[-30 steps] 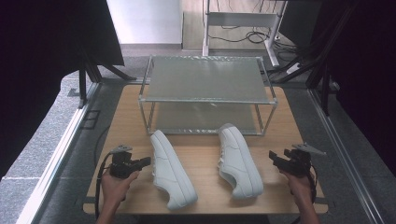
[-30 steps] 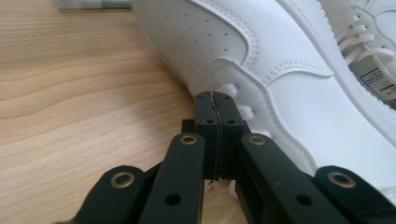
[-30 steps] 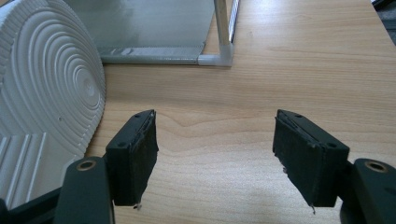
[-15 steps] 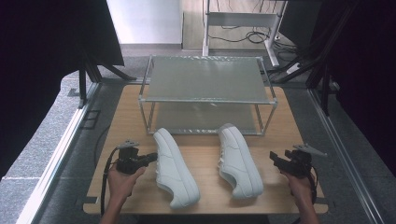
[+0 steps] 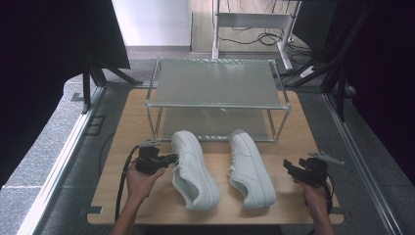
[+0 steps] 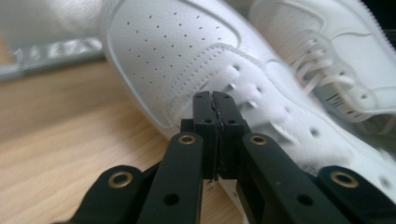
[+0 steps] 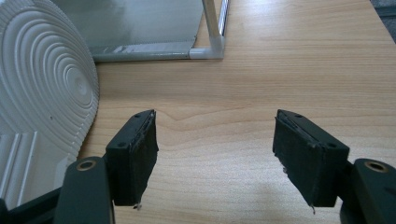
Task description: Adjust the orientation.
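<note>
Left tool closed, seemingly touching left shoe; right tool open.

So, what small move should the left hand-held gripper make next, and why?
Probably it should open its jaws first. The left hand-held gripper is shut, with nothing between the jaws, and its tip is right at the laced side of the left white perforated leather sneaker. Shut jaws cannot take hold of the shoe. The right hand-held gripper is already open beside the right white sneaker.
</note>
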A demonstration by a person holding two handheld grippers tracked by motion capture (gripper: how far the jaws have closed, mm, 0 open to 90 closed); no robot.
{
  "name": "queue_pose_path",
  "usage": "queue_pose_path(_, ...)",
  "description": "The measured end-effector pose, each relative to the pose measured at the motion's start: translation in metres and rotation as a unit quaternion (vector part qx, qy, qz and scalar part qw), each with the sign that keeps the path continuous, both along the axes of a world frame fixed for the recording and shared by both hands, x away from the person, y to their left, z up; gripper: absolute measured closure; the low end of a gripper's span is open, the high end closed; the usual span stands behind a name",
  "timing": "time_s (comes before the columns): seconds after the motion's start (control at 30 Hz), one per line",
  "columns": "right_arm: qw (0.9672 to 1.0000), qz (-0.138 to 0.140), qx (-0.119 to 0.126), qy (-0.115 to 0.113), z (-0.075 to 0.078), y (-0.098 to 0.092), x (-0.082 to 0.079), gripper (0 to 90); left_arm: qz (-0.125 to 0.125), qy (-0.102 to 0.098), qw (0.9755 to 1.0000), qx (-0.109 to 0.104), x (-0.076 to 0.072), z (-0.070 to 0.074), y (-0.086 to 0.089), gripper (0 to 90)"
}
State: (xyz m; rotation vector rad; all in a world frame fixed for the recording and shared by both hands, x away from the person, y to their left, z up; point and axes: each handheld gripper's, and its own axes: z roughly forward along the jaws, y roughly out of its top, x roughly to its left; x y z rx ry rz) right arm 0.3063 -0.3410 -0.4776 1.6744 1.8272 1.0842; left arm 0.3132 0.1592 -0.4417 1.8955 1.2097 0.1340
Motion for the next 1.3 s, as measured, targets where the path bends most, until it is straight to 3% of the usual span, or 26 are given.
queue_pose_path(0.17,1.0000,-0.003,0.001,0.001,0.000,-0.001,0.000,30.8,-0.034,0.008,0.9991,0.024,0.014,-0.003,-0.033,88.2)
queue_pose_path(0.3,1.0000,-0.006,0.002,0.000,0.000,-0.003,-0.001,30.7,-0.045,0.000,0.9988,0.021,0.015,0.002,-0.049,88.1)
queue_pose_path(0.57,0.9999,-0.013,0.008,0.001,0.000,-0.007,-0.003,30.8,-0.073,-0.023,0.9971,0.003,0.001,0.019,-0.065,89.2)
queue_pose_path(0.67,0.9999,-0.012,0.006,0.001,-0.001,-0.006,-0.002,30.8,-0.088,-0.028,0.9957,0.009,-0.007,0.017,-0.078,89.0)
queue_pose_path(0.73,0.9999,-0.010,0.004,0.002,-0.002,-0.005,-0.002,30.7,-0.083,-0.039,0.9955,0.025,-0.010,0.017,-0.085,88.8)
queue_pose_path(0.83,1.0000,-0.009,0.001,0.003,-0.002,-0.004,-0.002,30.8,-0.079,-0.039,0.9958,0.026,-0.012,0.017,-0.087,89.5)
queue_pose_path(0.87,0.9999,-0.010,0.001,0.000,-0.002,-0.004,-0.002,30.8,-0.092,-0.030,0.9952,0.011,-0.013,0.019,-0.088,89.7)
queue_pose_path(0.9,0.9999,-0.010,0.000,0.002,-0.002,-0.005,-0.002,30.8,-0.097,-0.031,0.9948,0.008,-0.015,0.019,-0.090,89.7)
queue_pose_path(1.07,0.9999,-0.011,-0.001,0.004,-0.002,-0.005,-0.002,30.8,-0.121,-0.022,0.9922,0.018,-0.020,0.015,-0.102,89.5)
queue_pose_path(1.13,0.9999,-0.010,-0.002,0.003,-0.002,-0.004,-0.002,30.8,-0.132,-0.005,0.9908,0.030,-0.020,0.005,-0.110,89.7)
queue_pose_path(1.3,0.9999,-0.011,-0.004,0.003,-0.004,-0.003,-0.002,30.9,-0.135,0.009,0.9895,0.053,-0.017,-0.009,-0.115,90.0)
